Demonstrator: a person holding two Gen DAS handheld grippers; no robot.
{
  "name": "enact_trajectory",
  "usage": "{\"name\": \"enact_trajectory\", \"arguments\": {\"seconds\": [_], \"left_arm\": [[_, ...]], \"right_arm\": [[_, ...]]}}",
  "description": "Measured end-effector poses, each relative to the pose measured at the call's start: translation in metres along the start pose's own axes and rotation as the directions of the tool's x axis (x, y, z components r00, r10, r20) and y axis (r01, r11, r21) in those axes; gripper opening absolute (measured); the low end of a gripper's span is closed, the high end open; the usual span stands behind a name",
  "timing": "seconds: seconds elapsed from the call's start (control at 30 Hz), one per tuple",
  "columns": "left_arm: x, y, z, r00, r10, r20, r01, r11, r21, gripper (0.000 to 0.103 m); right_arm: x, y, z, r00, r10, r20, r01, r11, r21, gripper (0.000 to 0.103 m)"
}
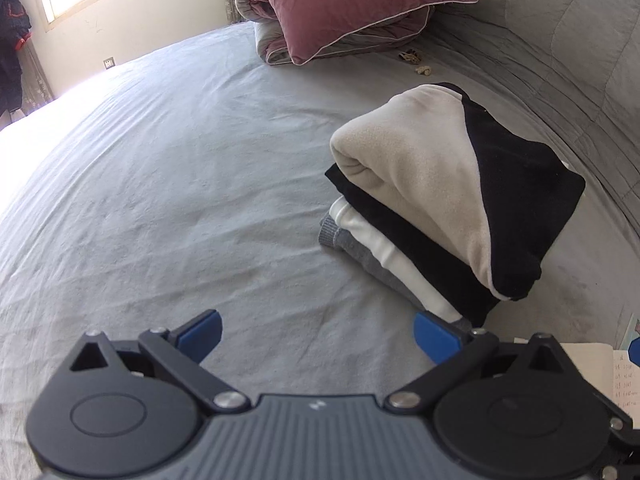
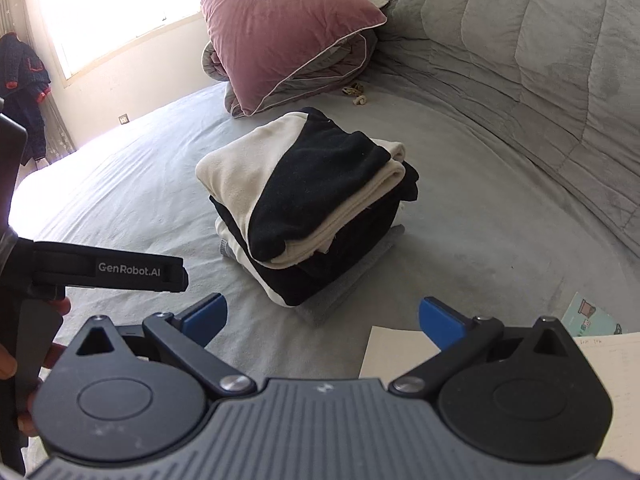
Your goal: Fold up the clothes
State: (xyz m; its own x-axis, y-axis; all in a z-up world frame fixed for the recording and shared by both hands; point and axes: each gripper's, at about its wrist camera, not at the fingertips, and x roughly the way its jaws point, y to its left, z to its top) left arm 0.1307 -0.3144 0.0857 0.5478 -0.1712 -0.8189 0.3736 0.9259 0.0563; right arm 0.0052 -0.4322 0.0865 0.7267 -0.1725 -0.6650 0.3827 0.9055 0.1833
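Note:
A stack of folded clothes lies on the grey bed sheet: a cream-and-black fleece on top, black, white and grey pieces under it. It also shows in the right wrist view, straight ahead. My left gripper is open and empty, above the sheet, with the stack ahead to its right. My right gripper is open and empty, just short of the stack's near corner. The left gripper's body shows at the left of the right wrist view.
A folded pink-and-grey duvet lies at the far end of the bed. A grey quilted headboard runs along the right. Paper sheets lie near right. Small beige objects lie near the duvet. A window is at far left.

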Motion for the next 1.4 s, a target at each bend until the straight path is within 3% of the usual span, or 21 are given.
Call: {"name": "enact_trajectory", "arguments": {"seconds": [0.3, 0.4, 1.4], "left_arm": [[-0.006, -0.010, -0.011, 1.000, 0.003, 0.025, -0.003, 1.000, -0.008, 0.103], [-0.005, -0.012, -0.014, 0.999, 0.007, 0.036, -0.007, 1.000, -0.001, 0.102], [0.000, -0.019, -0.018, 0.999, 0.025, 0.035, -0.027, 0.999, 0.036, 0.102]], "right_arm": [[0.011, -0.016, -0.020, 0.996, -0.092, 0.016, 0.090, 0.991, 0.102, 0.103], [0.012, -0.020, -0.021, 0.996, -0.085, 0.021, 0.082, 0.989, 0.124, 0.103], [0.018, -0.021, -0.019, 0.992, -0.127, 0.000, 0.127, 0.989, 0.070, 0.103]]}}
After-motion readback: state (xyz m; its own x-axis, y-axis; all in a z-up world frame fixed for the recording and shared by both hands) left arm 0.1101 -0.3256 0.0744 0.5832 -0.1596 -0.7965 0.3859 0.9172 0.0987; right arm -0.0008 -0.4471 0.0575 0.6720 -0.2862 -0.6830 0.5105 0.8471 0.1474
